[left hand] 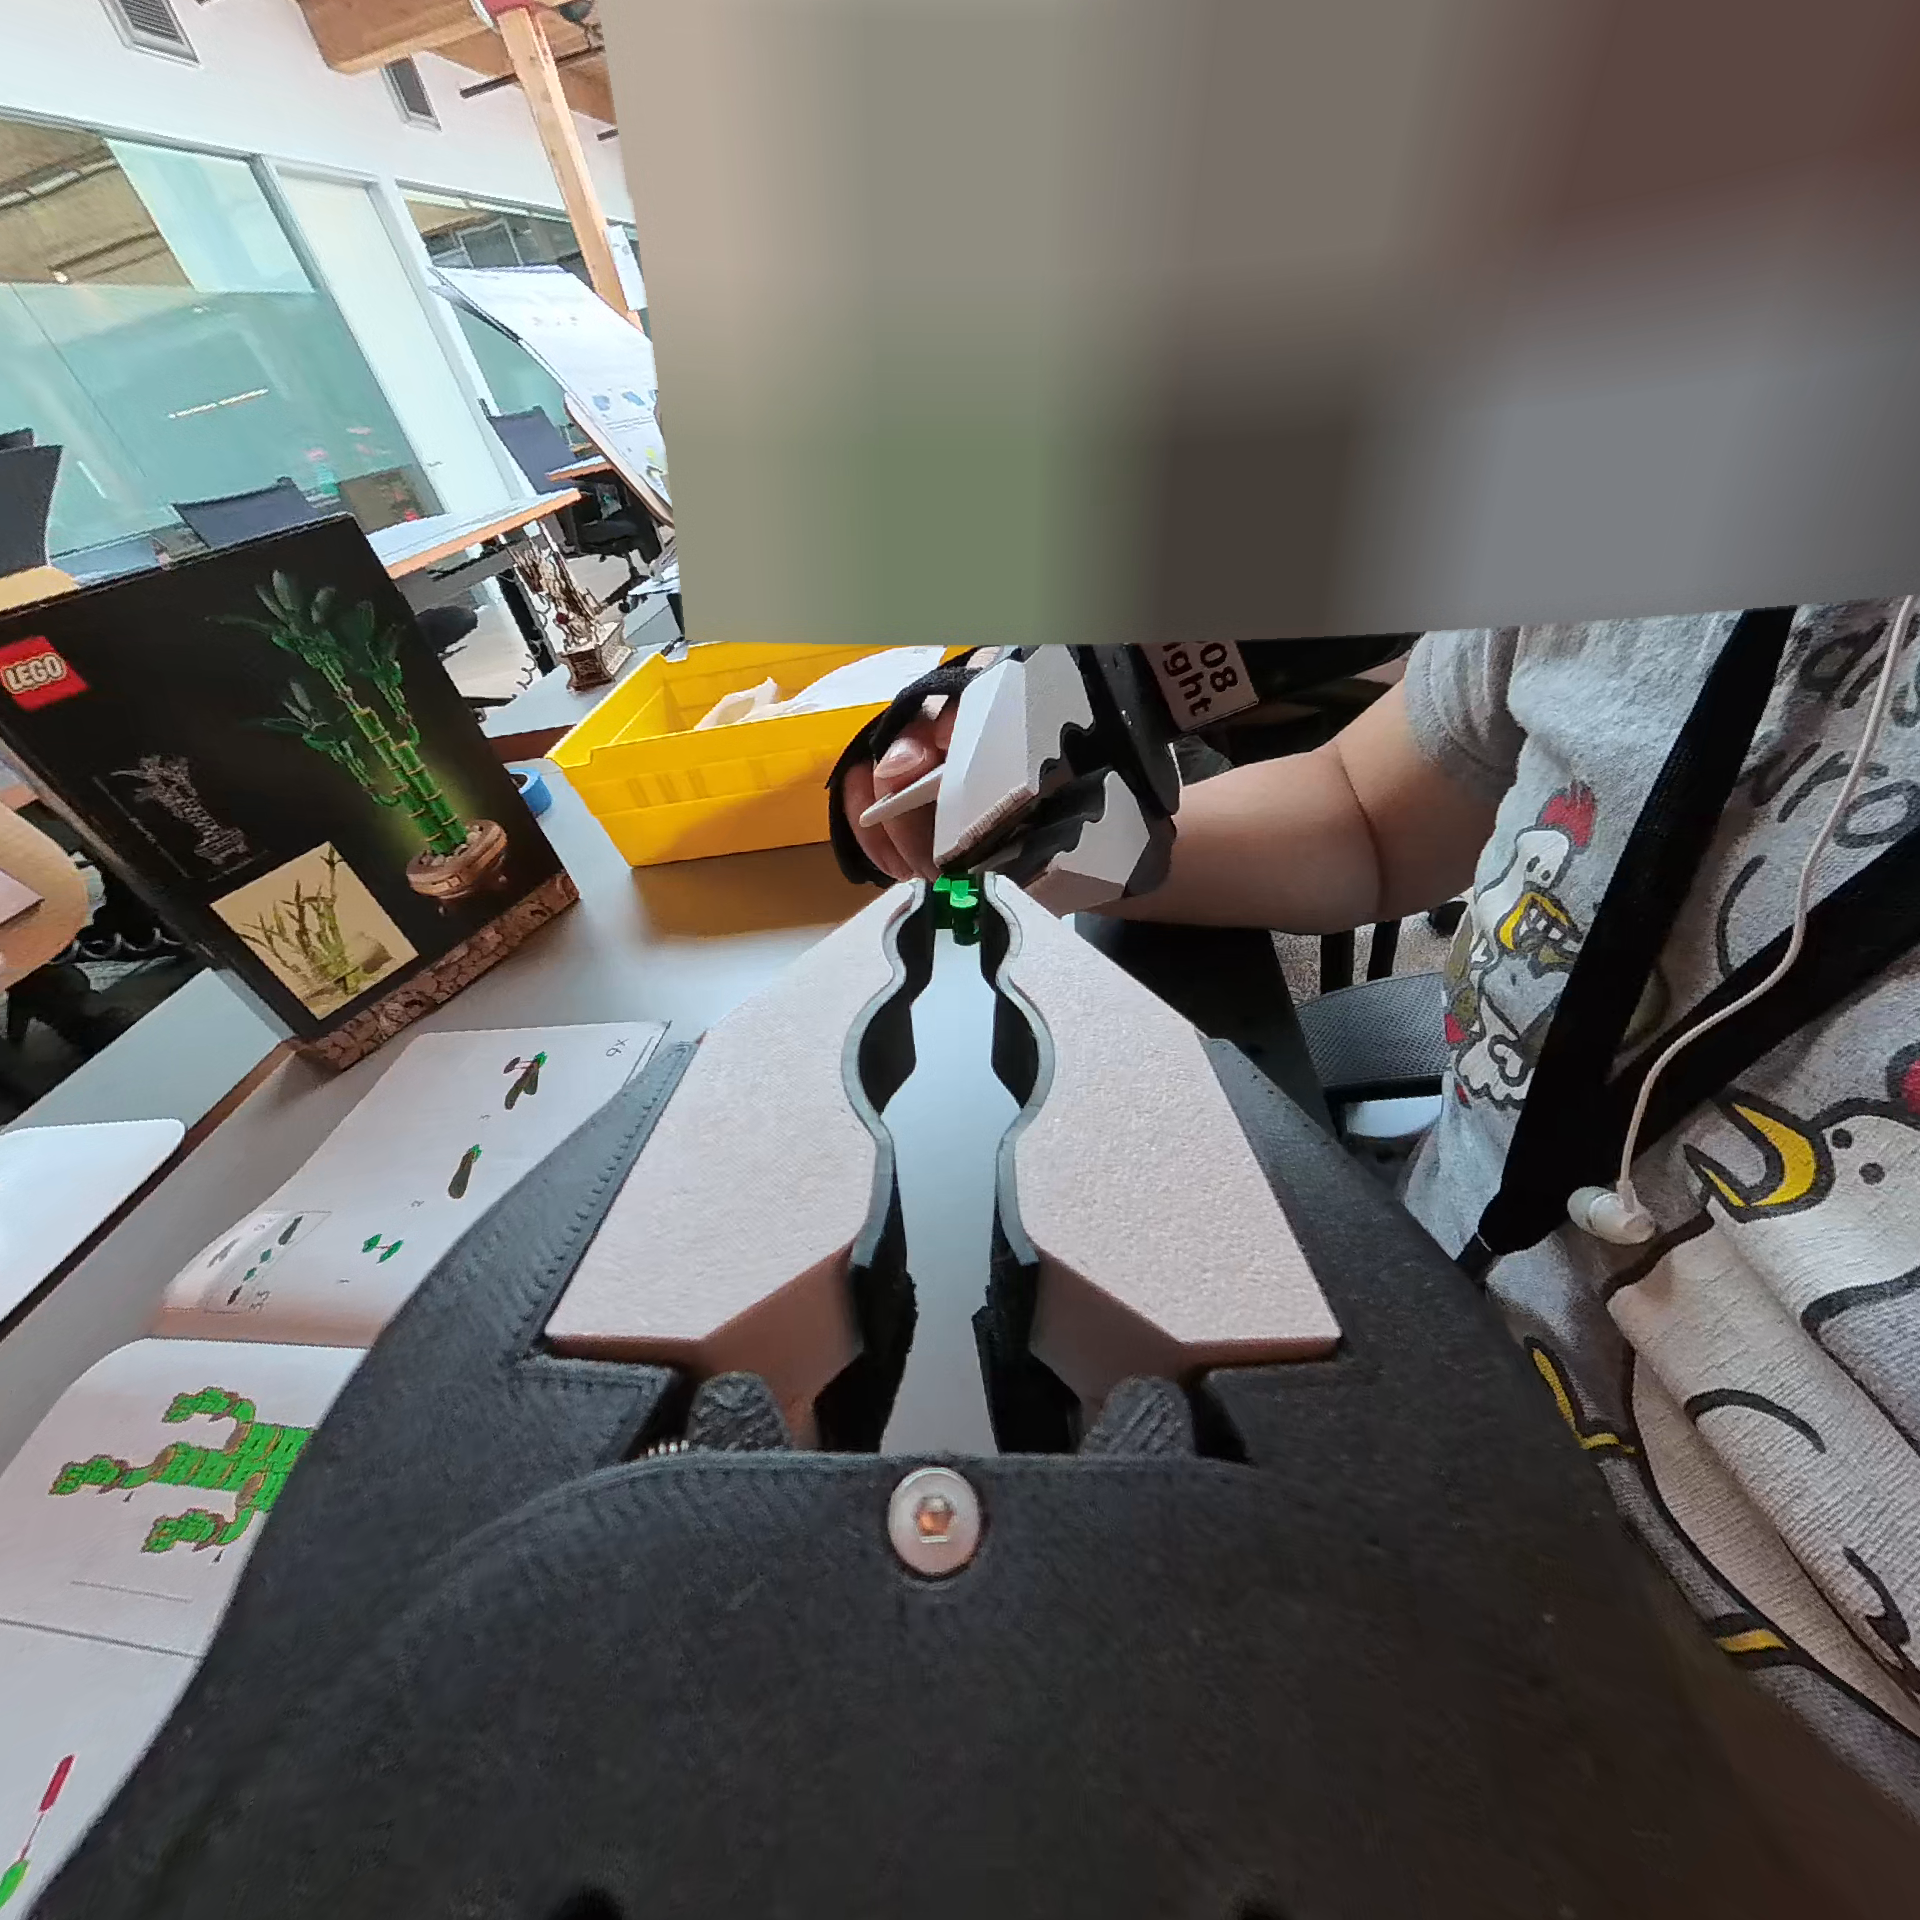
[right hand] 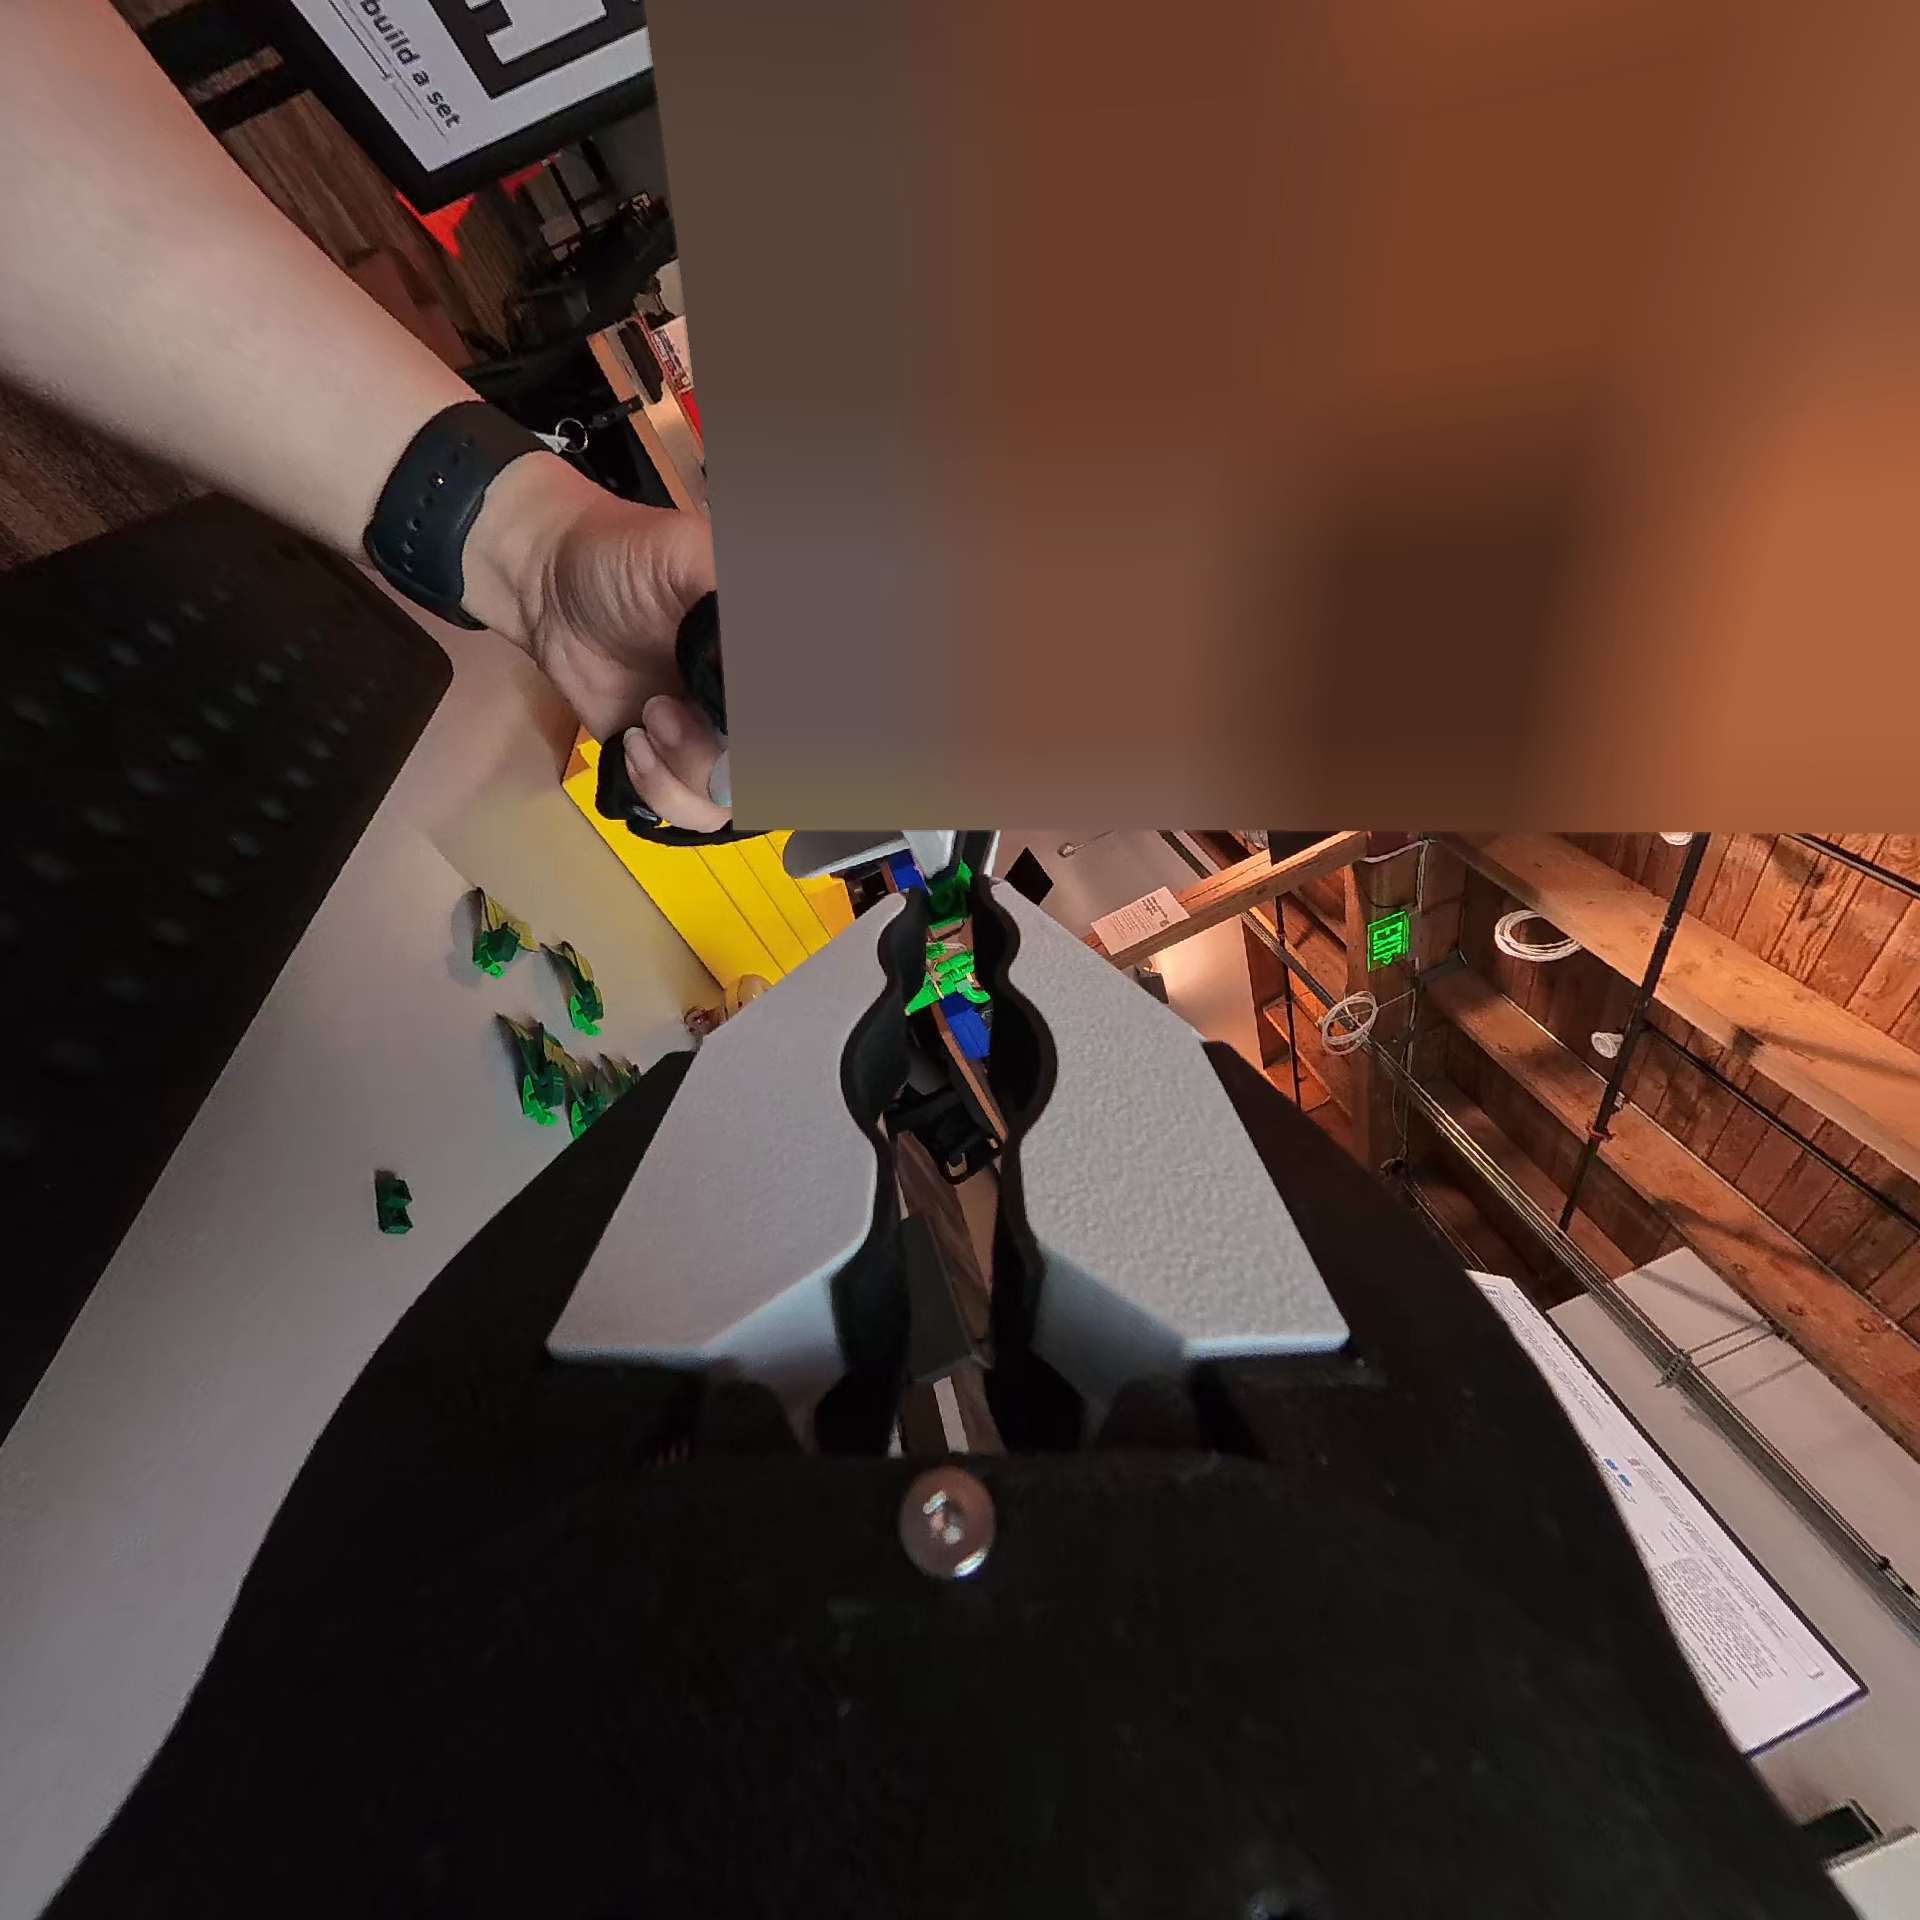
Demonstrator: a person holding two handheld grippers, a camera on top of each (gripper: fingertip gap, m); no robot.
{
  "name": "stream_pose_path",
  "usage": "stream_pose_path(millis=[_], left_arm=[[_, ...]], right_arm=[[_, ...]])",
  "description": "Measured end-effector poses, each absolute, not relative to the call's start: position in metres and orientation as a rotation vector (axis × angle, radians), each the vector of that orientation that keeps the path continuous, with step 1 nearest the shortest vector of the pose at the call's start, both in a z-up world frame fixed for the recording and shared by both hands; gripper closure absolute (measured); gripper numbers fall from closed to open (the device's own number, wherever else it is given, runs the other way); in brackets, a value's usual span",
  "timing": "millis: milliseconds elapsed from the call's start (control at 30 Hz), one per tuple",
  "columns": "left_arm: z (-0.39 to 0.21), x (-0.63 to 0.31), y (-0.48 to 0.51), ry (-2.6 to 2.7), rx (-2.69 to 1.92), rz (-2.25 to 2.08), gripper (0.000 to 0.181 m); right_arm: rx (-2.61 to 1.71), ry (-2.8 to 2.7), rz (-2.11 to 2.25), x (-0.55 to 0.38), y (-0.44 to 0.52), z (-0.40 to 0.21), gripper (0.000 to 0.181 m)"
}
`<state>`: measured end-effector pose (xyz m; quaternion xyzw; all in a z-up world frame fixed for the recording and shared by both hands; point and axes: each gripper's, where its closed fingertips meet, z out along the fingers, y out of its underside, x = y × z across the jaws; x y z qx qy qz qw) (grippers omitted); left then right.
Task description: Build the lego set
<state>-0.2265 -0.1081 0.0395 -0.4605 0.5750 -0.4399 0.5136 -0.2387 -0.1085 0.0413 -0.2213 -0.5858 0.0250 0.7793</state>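
Observation:
My left gripper (left hand: 957, 891) is shut on a small bright green lego piece (left hand: 961, 912) at its fingertips, held up above the table. My right gripper (left hand: 968, 864) comes down from above and meets that piece tip to tip. In the right wrist view my right gripper (right hand: 951, 891) is nearly closed with a green lego piece (right hand: 948, 902) between its tips. The grey tip of the left gripper's finger (right hand: 862, 854) shows just beyond it. Whether the two grippers hold one piece or two joined pieces is hidden.
A lego box (left hand: 281, 769) stands at the left, with an open instruction booklet (left hand: 416, 1164) before it. A yellow bin (left hand: 707, 769) and blue tape (left hand: 535, 784) sit behind. Several green leaf assemblies (right hand: 540, 1039) and a small dark green piece (right hand: 393, 1202) lie on the table. Only a small space, under 4 cm, lies between the two pairs of fingers.

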Motion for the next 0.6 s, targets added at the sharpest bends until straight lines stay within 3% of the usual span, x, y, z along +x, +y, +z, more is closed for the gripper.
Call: stream_pose_path(millis=[600], left_arm=[[0.026,-0.23,-0.102,1.407,-1.17,-1.025,0.175]], right_arm=[[-0.512,-1.319,0.076,-0.242,-0.103,0.028,0.175]])
